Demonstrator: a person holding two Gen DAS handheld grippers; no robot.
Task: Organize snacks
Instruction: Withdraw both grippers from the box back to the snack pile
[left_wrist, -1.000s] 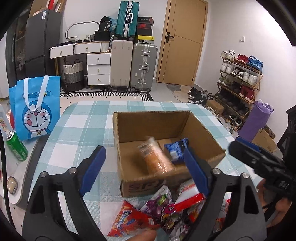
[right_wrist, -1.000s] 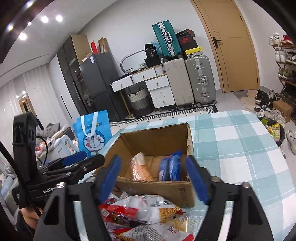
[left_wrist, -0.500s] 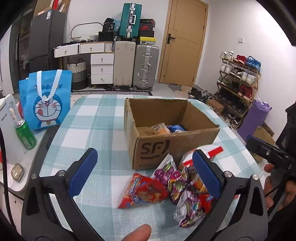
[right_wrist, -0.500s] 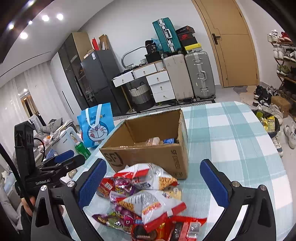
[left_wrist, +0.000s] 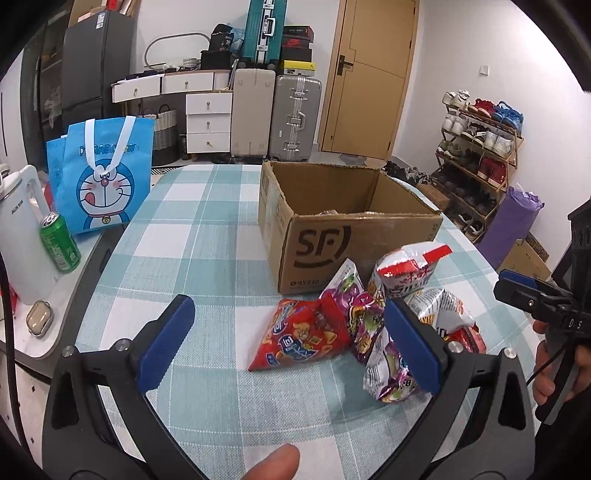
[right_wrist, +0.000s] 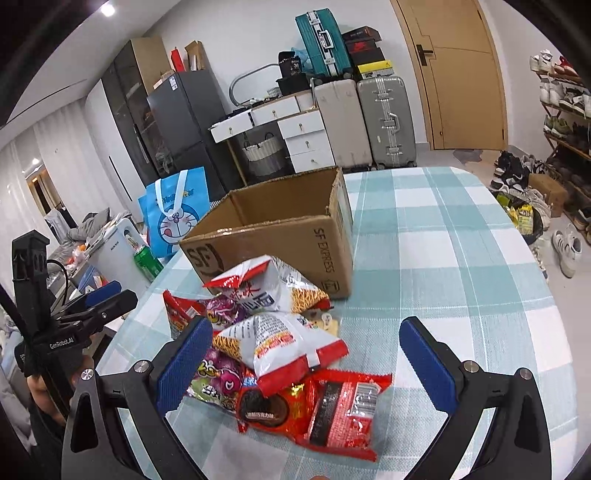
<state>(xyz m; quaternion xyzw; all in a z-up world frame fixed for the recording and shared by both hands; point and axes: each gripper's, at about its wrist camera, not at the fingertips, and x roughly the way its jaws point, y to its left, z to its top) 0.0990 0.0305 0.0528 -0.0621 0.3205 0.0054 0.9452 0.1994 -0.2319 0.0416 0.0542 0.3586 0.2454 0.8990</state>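
Note:
An open cardboard box (left_wrist: 354, 240) marked SF stands on the checked tablecloth; it also shows in the right wrist view (right_wrist: 280, 236). A pile of snack bags lies in front of it: a red bag (left_wrist: 303, 338), purple bags (left_wrist: 364, 314) and a white-and-red bag (left_wrist: 406, 273). In the right wrist view a white bag (right_wrist: 284, 341) and a red chocolate pack (right_wrist: 325, 406) lie nearest. My left gripper (left_wrist: 288, 347) is open and empty, above the red bag. My right gripper (right_wrist: 306, 363) is open and empty, over the pile.
A blue Doraemon bag (left_wrist: 101, 177), a green can (left_wrist: 59, 242) and a white kettle (left_wrist: 18, 236) stand at the table's left. Suitcases, drawers and a door are behind. A shoe rack (left_wrist: 476, 155) is on the right.
Both grippers have pulled back from above the box toward me and opened wider. The box now looks farther away and the snack pile lies between the fingers.

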